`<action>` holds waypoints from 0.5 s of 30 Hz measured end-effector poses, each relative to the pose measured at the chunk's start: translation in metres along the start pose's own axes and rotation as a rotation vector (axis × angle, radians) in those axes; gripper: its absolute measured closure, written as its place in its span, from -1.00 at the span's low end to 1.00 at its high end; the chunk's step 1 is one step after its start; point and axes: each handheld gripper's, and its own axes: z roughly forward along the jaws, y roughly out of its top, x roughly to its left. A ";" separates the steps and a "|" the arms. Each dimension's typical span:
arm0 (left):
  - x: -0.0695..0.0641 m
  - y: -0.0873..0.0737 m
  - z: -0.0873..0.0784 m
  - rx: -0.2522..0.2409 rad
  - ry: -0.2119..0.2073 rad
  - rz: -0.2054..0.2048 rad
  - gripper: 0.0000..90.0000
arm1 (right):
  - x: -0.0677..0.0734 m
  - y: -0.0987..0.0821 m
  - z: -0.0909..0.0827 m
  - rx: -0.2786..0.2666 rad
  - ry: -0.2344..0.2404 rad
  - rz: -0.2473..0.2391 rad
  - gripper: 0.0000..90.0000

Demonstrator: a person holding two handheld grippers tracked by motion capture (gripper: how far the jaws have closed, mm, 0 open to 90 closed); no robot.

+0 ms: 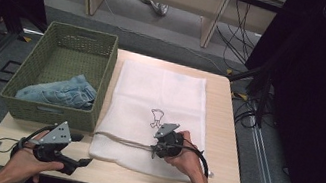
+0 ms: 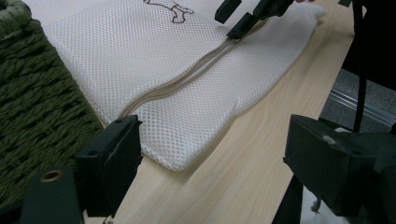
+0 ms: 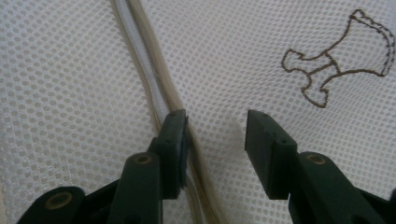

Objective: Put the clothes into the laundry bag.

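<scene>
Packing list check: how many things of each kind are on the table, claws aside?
Mesh bag: 1
Green basket: 1
Jeans in the basket: 1
Total: 3

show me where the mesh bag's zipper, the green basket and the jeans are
zipper [image 3: 154, 88], right gripper view, its beige track.
green basket [image 1: 104, 68], high view, right wall.
jeans [image 1: 62, 91], high view, middle of the denim.

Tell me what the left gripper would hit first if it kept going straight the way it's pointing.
Probably the near corner of the white mesh bag; the left gripper points at it with open jaws, bare table between. Depth is unclear.
</scene>
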 end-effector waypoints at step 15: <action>0.002 0.002 0.002 0.005 -0.016 0.022 -0.60 | 0.006 0.009 0.008 0.047 0.019 -0.080 0.50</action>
